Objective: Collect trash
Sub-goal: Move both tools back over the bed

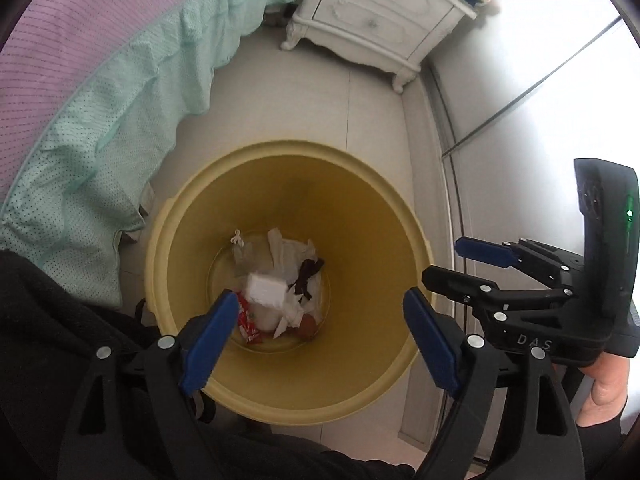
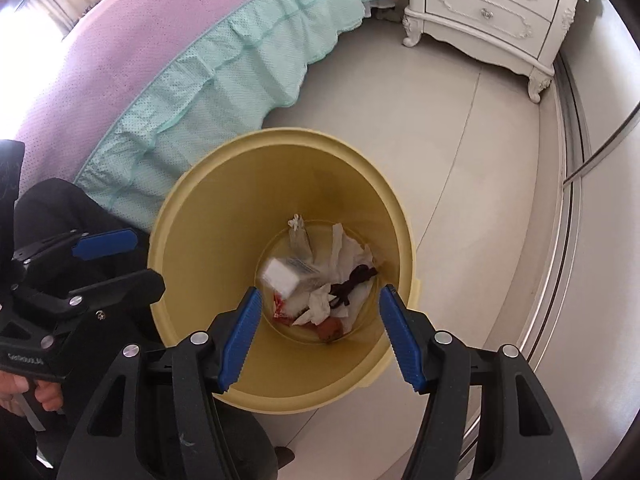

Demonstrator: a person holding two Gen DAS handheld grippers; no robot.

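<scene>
Purple-quilted bed with mint ruffled skirt (image 2: 224, 76), white carved two-drawer nightstand (image 2: 488, 12), round yellow plastic bin (image 2: 200, 220) on the pale tiled floor (image 2: 460, 140) beside the bed. In the bin's bottom: crumpled white tissue (image 2: 348, 256), white rectangular block (image 2: 280, 272), red wrapper (image 2: 280, 308). Left gripper (image 1: 320, 336) jaws wide open, empty, above bin; right gripper (image 2: 320, 332) jaws partly open, empty.

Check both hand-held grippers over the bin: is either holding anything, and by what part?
Nothing is held. The left hand-held gripper and right hand-held gripper both stand open and empty above the yellow bin; the white box is down among the trash.
</scene>
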